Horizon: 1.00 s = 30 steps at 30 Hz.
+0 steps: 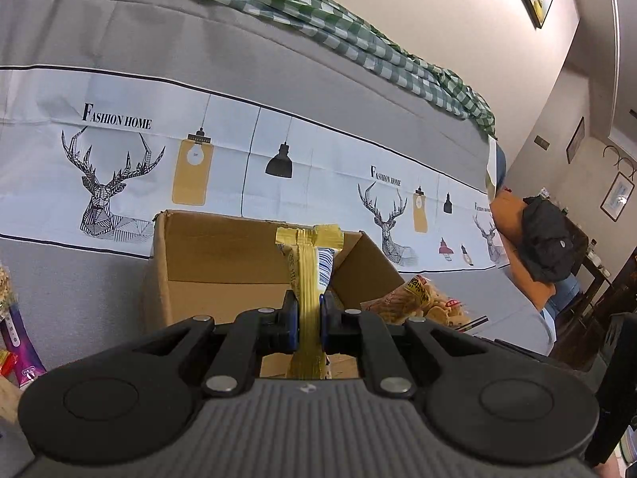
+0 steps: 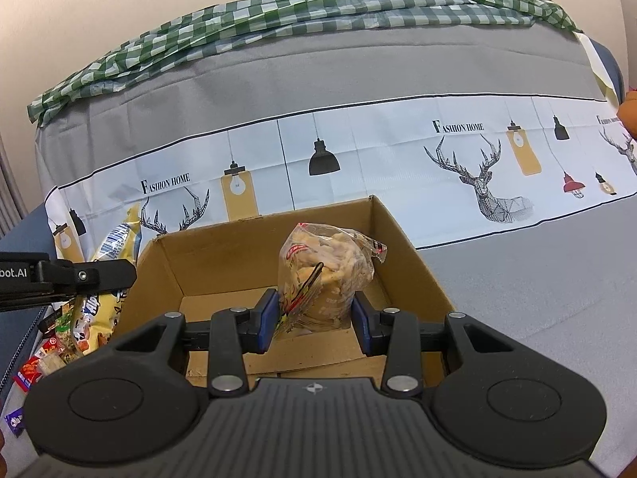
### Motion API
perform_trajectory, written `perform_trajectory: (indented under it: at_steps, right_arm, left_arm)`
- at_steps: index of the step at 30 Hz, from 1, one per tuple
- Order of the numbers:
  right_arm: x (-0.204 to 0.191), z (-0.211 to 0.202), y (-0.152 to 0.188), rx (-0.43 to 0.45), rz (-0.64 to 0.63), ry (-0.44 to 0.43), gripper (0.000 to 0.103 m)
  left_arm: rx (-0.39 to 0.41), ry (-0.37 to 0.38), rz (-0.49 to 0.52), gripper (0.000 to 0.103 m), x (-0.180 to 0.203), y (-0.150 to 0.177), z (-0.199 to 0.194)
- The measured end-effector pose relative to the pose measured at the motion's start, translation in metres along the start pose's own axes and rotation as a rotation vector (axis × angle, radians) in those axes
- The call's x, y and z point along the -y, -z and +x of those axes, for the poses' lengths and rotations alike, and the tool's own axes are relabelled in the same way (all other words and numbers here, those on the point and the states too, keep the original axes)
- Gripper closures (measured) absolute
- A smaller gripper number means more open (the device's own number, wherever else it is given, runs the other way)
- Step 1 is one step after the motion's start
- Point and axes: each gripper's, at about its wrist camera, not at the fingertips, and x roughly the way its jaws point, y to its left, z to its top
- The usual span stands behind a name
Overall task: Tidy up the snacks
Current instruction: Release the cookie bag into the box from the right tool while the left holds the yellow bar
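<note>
The left gripper (image 1: pixel 309 318) clamps a yellow snack packet (image 1: pixel 308 279); the right gripper (image 2: pixel 314 318) grips a clear biscuit bag (image 2: pixel 326 275). Both hang over the cardboard box (image 2: pixel 406 247). Loose snacks (image 2: pixel 51 354) lie left of the box.

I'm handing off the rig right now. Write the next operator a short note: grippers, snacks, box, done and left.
Left gripper: shut on a yellow packet, held over the box.
Right gripper: shut on a clear bag of snacks, also over the box.
Done: both items picked up; box looks empty so far.
Left: drop both in, then collect the loose snacks lying left of the box.
</note>
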Motion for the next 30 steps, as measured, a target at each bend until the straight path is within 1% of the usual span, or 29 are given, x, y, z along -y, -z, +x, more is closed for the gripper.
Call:
perform_trajectory:
  at_steps: [30]
  right_arm:
    - [-0.0009,-0.0013,0.0012,0.009,-0.021,-0.005,0.062]
  left_arm:
    - [0.006,0.000,0.013,0.092,0.0020,0.0002,-0.0016]
